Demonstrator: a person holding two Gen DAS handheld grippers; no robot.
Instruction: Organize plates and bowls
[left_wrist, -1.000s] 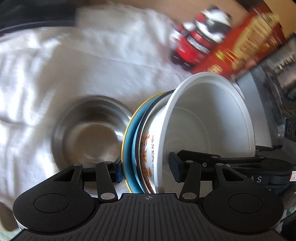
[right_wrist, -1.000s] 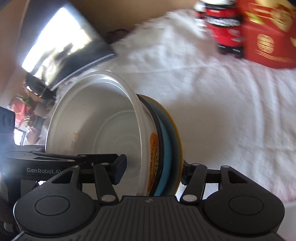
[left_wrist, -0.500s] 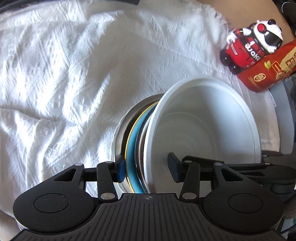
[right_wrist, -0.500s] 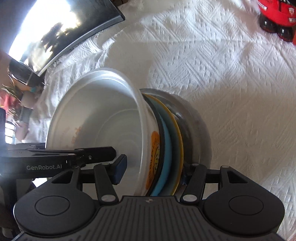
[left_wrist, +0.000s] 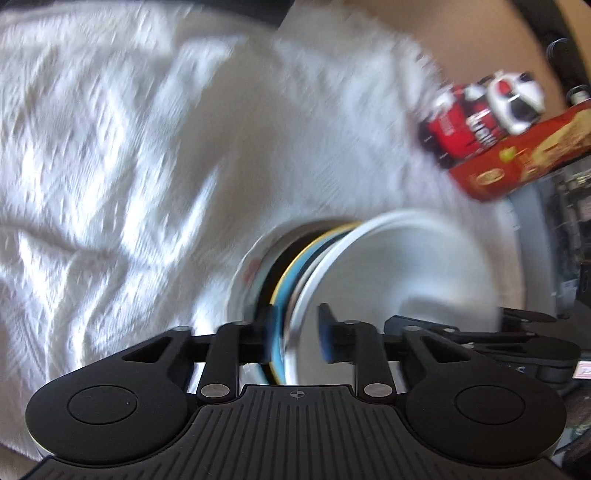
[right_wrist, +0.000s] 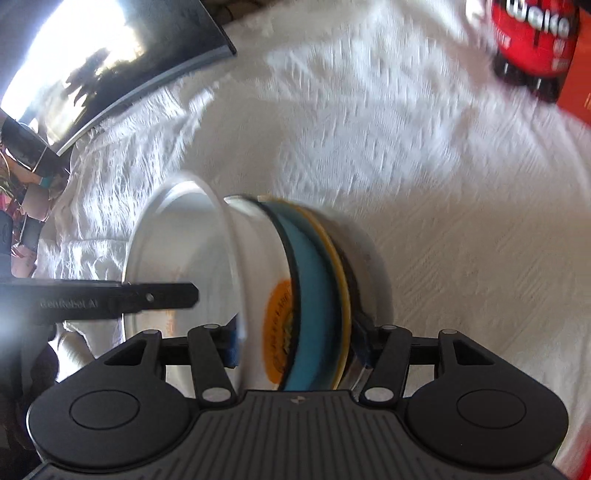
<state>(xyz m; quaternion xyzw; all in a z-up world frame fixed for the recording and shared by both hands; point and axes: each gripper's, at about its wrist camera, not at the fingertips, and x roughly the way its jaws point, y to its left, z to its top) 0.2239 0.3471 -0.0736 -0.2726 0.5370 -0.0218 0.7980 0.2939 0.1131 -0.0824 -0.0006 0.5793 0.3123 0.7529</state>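
Nested stack: deep white bowl (right_wrist: 184, 258), blue yellow-rimmed plate (right_wrist: 314, 295), steel bowl (right_wrist: 364, 273). Tipped on edge above white textured cloth (left_wrist: 129, 147), mouth facing left gripper (left_wrist: 295, 328) side, axis approx. horizontal. Clamped at opposite rims by left and right gripper (right_wrist: 299, 347). Frames blurred.

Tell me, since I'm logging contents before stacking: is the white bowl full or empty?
Empty. The white bowl shows only a bare white inside in both wrist views, though blur and the gripper fingers hide part of it.

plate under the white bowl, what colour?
Blue plate with a yellow rim; clearest in the right wrist view.
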